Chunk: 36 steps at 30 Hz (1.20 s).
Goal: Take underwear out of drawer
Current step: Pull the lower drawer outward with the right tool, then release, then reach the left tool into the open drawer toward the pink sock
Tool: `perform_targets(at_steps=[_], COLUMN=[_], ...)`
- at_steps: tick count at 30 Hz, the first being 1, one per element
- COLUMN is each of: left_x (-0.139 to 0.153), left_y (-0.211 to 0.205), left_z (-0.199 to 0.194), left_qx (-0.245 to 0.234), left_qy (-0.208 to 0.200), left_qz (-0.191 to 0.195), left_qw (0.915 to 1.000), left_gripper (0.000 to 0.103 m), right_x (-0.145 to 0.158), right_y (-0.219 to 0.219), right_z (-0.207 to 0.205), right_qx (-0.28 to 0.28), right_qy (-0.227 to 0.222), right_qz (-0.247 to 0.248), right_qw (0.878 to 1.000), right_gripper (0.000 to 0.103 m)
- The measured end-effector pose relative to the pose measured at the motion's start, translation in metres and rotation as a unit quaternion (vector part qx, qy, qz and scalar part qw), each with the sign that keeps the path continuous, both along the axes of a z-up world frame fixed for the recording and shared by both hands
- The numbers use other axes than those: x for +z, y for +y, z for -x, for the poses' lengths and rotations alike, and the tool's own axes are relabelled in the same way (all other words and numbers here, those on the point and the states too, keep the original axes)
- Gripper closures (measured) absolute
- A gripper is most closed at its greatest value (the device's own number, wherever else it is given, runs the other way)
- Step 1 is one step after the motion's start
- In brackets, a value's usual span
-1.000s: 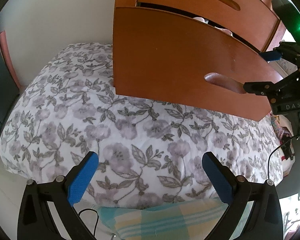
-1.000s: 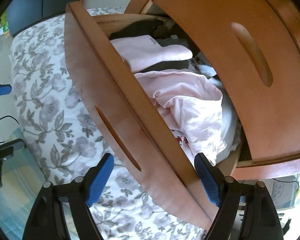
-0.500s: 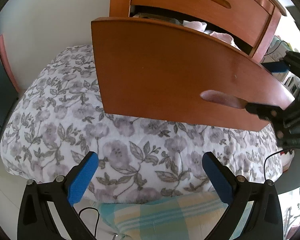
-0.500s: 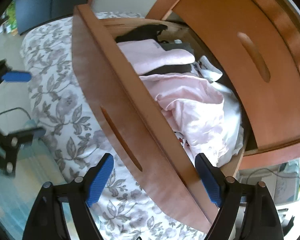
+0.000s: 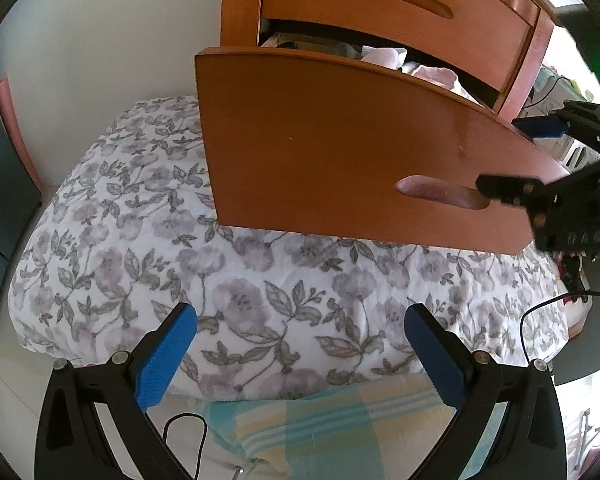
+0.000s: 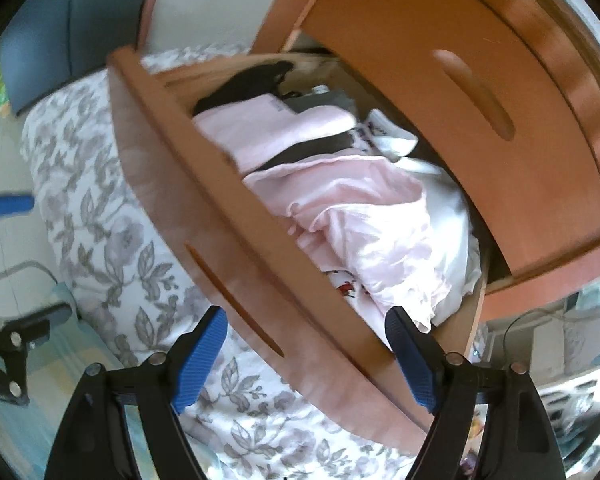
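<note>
Your right gripper (image 6: 306, 354) is spread wide astride the drawer front (image 6: 236, 248), the left gripper (image 5: 300, 344) gaping idle; reaching ahead, you could snag several pink garments (image 6: 352, 208).

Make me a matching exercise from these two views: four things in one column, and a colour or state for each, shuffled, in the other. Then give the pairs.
Things:
1. lower drawer
2. upper drawer
3. left claw
4. bedspread

States:
A. shut
B. open and holding nothing
C. white with a grey floral print
D. pulled out, with pink and white clothes inside

Pairs: 1-D, 2-A, 3-B, 4-C
</note>
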<state>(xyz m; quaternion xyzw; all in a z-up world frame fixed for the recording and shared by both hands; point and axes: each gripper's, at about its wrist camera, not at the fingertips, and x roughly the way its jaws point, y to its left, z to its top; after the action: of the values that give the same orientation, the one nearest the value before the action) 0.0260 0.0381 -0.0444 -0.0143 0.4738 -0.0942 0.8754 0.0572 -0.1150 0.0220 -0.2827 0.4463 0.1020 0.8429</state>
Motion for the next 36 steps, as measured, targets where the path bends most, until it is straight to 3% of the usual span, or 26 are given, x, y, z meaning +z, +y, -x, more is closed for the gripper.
perform_targets(at_steps=[10, 15, 18, 26, 32, 36], left_x=[0.001, 0.005, 0.01, 0.026, 0.04, 0.055], left_y=[-0.001, -0.001, 0.0, -0.002, -0.012, -0.018], left_z=[0.002, 0.002, 0.002, -0.001, -0.003, -0.009], left_qx=[0.0, 0.002, 0.006, 0.011, 0.003, 0.003], left_qy=[-0.002, -0.007, -0.012, -0.03, -0.047, -0.057], left_qz=[-0.005, -0.011, -0.014, -0.025, -0.042, -0.045], left_qw=[1.0, 0.9999, 0.9998, 0.9992, 0.998, 0.9973], left_gripper=[0.0, 0.0, 0.0, 0.0, 0.0, 0.0], right_x=[0.041, 0.051, 0.057, 0.034, 0.014, 0.011], right_y=[-0.017, -0.027, -0.041, -0.069, -0.085, -0.094], right_z=[0.033, 0.063, 0.082, 0.105, 0.115, 0.117], right_qx=[-0.066, -0.115, -0.154, -0.229, -0.258, -0.27], right_qy=[-0.085, -0.118, -0.148, -0.154, -0.145, -0.149], right_qz=[-0.074, -0.124, -0.156, -0.212, -0.235, -0.227], right_qw=[0.991, 0.978, 0.964, 0.938, 0.926, 0.924], right_gripper=[0.019, 0.018, 0.018, 0.018, 0.017, 0.009])
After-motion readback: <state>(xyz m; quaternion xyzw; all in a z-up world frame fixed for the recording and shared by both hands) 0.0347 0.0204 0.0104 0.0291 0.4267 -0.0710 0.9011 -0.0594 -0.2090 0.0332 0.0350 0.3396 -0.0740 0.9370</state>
